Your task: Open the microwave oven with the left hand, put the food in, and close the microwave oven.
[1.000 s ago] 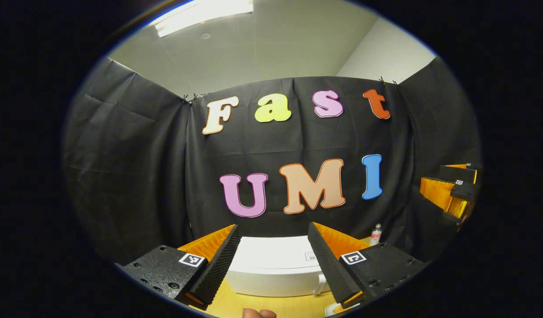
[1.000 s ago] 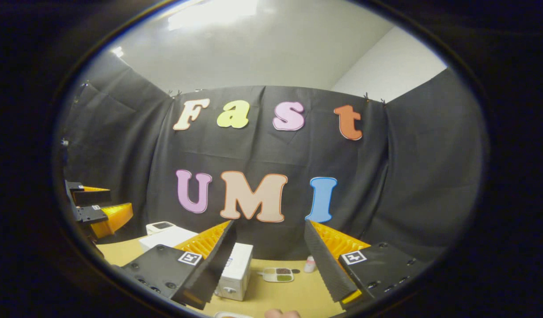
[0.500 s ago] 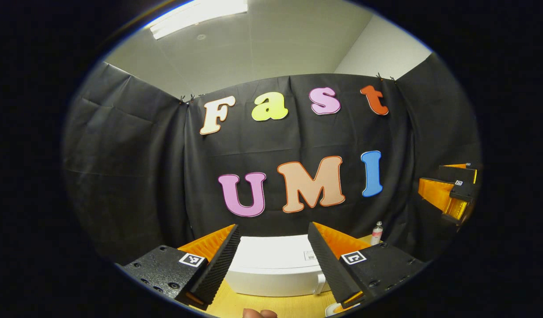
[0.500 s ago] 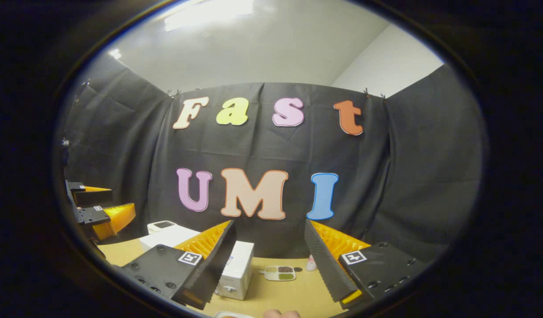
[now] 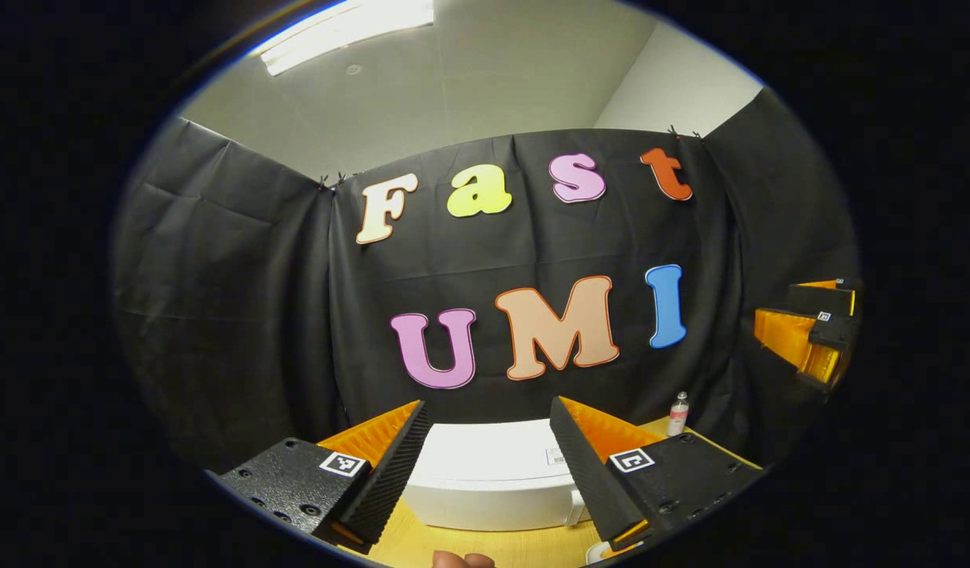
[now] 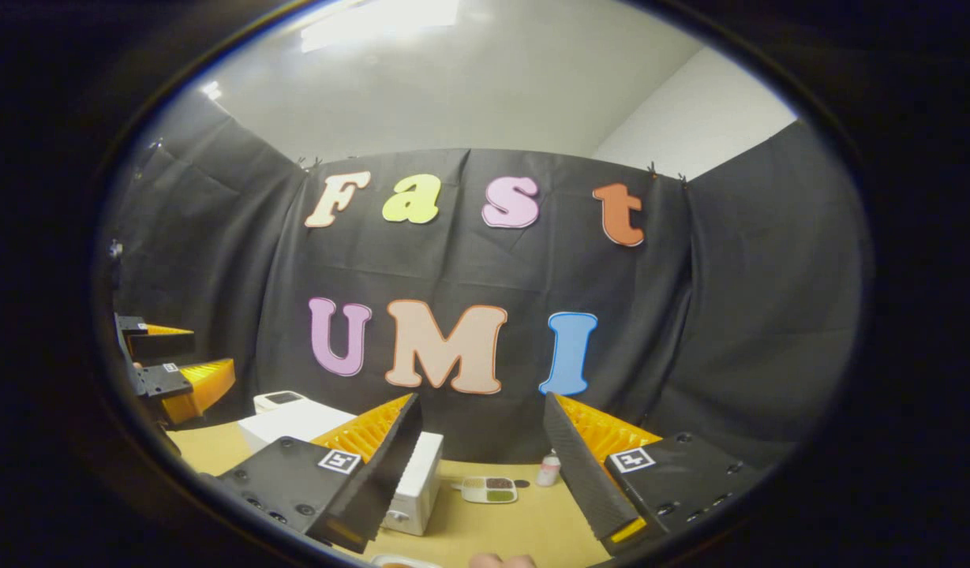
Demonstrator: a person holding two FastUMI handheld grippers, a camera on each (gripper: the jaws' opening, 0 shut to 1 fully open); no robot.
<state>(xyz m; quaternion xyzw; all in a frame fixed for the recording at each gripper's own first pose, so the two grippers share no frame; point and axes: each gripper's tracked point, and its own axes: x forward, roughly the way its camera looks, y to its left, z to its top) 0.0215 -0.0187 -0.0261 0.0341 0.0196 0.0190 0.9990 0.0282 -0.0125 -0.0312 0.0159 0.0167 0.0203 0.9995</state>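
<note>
The white microwave (image 5: 492,481) stands on the wooden table (image 5: 485,544), straight ahead of my left gripper (image 5: 488,405). That gripper is open, holds nothing, and hovers above and short of the oven. The door handle (image 5: 575,505) shows at the oven's front right, and the door looks shut. My right gripper (image 6: 481,401) is open too and holds nothing, with the microwave (image 6: 410,481) low on its left. A white plate rim (image 6: 398,562) peeks in at the bottom edge, its contents hidden. Each gripper shows at the side of the other's view: left gripper (image 6: 169,371), right gripper (image 5: 808,331).
A small white tray with coloured compartments (image 6: 490,490) and a small bottle (image 6: 548,471) sit on the table near the back cloth. A small white device (image 6: 279,399) rests behind the microwave's top. A fingertip (image 5: 462,560) shows at the bottom edge.
The right gripper view has shifted slightly, showing a bit more table. The left gripper view has barely drifted. Both grippers stay open.
</note>
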